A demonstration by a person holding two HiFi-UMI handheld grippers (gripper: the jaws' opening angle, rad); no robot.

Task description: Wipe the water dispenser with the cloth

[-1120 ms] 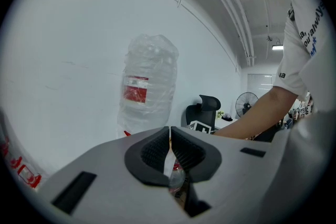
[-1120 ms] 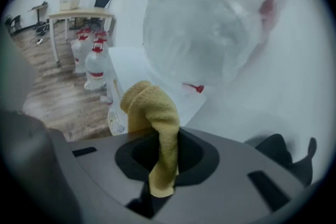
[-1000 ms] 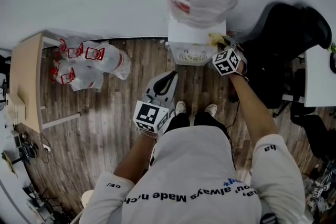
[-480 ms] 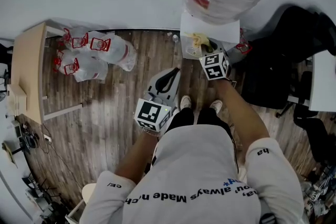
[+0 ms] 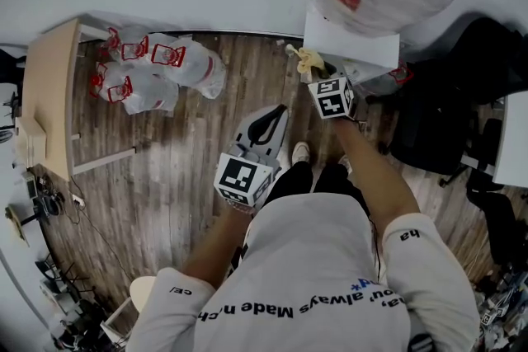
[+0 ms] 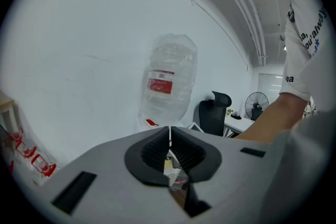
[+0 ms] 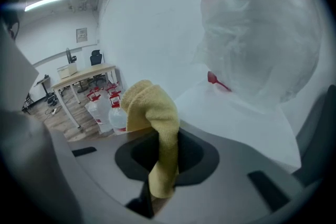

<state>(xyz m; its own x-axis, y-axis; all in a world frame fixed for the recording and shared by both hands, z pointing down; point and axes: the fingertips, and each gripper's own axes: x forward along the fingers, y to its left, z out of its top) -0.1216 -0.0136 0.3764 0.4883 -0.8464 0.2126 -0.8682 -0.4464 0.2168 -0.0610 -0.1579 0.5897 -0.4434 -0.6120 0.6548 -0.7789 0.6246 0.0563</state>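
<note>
cloth, yellow, is clamped between the right gripper fingers, free fold bunched forward near the water dispenser corner, presumably as the wiping face; left gripper, fingers closed and empty, hangs well apart.

Several bagged water bottles with red handles are laid on the wooden floor beside a pale wooden bench. A black office chair is seen at the right, and a standing fan near it.

Wooden floor bears water jugs, a table, the water dispenser.
</note>
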